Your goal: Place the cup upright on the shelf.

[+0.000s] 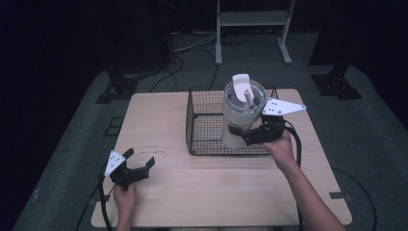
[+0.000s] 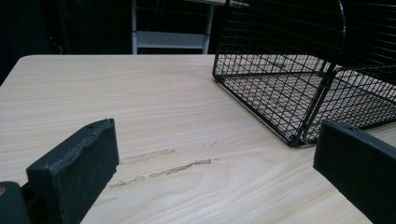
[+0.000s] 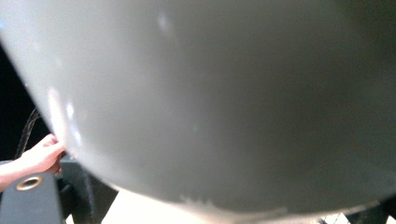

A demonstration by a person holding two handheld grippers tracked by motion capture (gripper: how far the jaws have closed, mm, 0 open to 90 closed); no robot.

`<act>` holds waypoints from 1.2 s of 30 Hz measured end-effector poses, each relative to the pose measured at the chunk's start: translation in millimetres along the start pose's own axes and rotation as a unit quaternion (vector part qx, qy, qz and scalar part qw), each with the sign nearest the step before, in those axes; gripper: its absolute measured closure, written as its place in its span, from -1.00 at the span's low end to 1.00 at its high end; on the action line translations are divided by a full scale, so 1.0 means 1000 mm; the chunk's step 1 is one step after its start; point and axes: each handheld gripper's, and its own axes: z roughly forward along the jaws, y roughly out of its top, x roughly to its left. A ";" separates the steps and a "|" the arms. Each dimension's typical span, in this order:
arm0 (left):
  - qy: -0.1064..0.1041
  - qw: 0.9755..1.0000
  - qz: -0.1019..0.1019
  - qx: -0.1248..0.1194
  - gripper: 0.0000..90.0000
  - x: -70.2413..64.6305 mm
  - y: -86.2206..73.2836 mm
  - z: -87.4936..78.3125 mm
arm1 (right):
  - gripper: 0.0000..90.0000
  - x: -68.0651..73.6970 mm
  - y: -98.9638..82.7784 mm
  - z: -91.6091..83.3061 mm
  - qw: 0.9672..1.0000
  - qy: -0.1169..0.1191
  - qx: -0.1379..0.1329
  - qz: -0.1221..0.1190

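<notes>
A cream tumbler (image 1: 239, 118) with a clear lid and a straw leans a little over the black wire basket (image 1: 202, 147). My right gripper (image 1: 244, 135) is shut on the tumbler's lower body from the right. Whether the tumbler's base touches the basket floor I cannot tell. In the right gripper view the tumbler's pale wall (image 3: 224, 93) sits very close to the camera. My left gripper (image 1: 140, 159) rests low at the table's front left, open with nothing between its fingers. In the left gripper view the basket (image 2: 280, 84) lies ahead to the right of the left gripper (image 2: 215, 158).
The light wooden table (image 1: 202, 192) has bare room in front of and to the left of the basket. Scuff marks (image 2: 168, 163) cross the wood near the left gripper. A metal frame (image 1: 252, 21) and cables stand on the dark floor behind. A person's hand (image 3: 39, 156) shows far left.
</notes>
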 end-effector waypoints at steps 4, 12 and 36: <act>-0.001 1.000 0.000 0.000 -1.00 0.001 0.000 0.000 | -0.79 -0.008 0.007 0.011 1.000 -0.002 0.004 0.002; -0.001 1.000 0.000 -0.001 -1.00 0.001 0.000 0.000 | -0.79 -0.022 0.016 0.034 1.000 -0.003 0.009 0.002; -0.004 1.000 -0.002 -0.001 -1.00 0.001 0.000 0.000 | -0.79 -0.081 -0.005 0.109 0.998 0.030 0.048 0.026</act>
